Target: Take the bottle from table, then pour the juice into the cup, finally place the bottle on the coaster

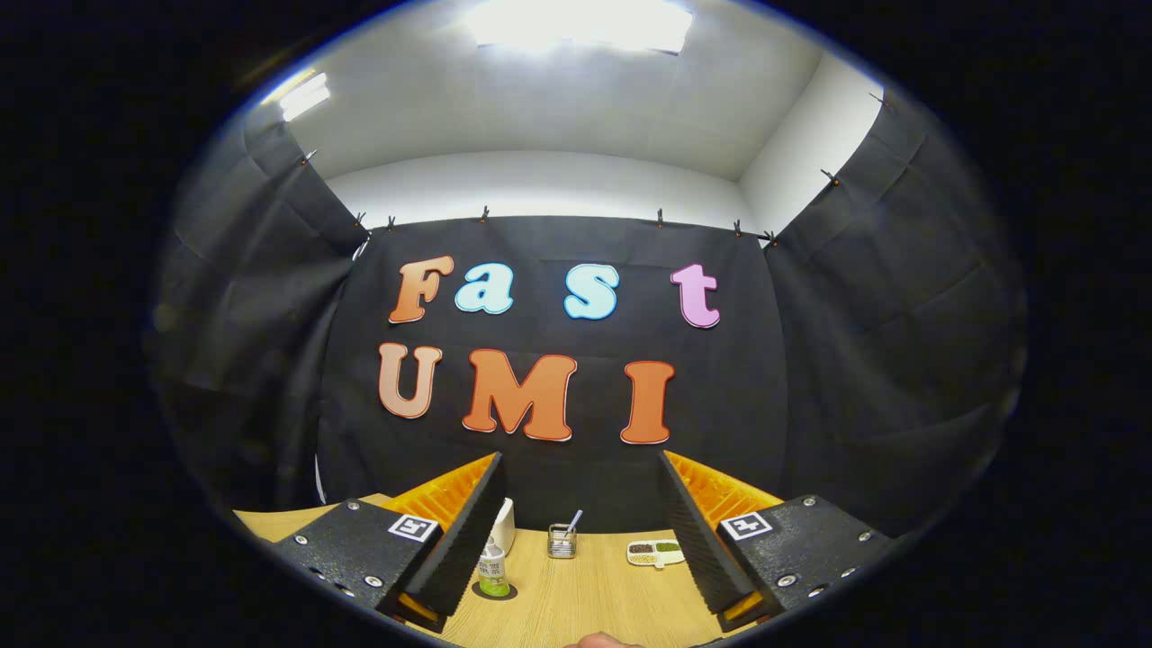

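Observation:
A small bottle (pixel 492 572) with green juice and a pale label stands upright on a dark round coaster (pixel 496 591) on the wooden table (pixel 585 603). It is close beside the left finger's inner face, which hides its top. Behind it, a white cup (pixel 504 526) peeks out past that same finger. My gripper (pixel 579 459) is open wide and raised above the table, with nothing between its fingers. The bottle and the cup lie below and ahead of it, toward the left finger.
A small glass (pixel 562 542) with a utensil in it stands mid-table, near the black cloth wall. A white dish (pixel 655 553) of dark and green bits lies beside the right finger. Part of a hand (pixel 603 641) shows at the table's near edge.

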A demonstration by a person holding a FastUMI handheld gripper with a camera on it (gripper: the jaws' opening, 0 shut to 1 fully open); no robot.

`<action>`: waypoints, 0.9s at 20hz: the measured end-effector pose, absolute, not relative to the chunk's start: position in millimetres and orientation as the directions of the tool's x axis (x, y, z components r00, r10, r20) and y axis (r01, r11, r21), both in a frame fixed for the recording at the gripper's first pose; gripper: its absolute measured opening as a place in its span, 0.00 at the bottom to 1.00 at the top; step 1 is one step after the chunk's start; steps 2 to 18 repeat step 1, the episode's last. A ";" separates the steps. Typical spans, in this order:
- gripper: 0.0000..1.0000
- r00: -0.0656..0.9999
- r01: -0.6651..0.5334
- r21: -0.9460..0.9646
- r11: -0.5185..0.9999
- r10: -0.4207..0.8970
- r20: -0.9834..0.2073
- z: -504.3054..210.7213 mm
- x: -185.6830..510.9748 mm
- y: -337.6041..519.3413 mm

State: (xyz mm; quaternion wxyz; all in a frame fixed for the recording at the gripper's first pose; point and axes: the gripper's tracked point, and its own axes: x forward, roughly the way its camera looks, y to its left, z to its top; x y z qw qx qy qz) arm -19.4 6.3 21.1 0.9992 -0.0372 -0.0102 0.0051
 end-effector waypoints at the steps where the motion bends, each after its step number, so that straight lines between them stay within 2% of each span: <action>1: 0.98 1.000 -0.011 -0.079 0.997 0.012 0.013 17.3 -18.0 7.5; 18: 0.98 1.000 -0.011 -0.079 0.997 0.012 0.013 17.3 -18.0 7.5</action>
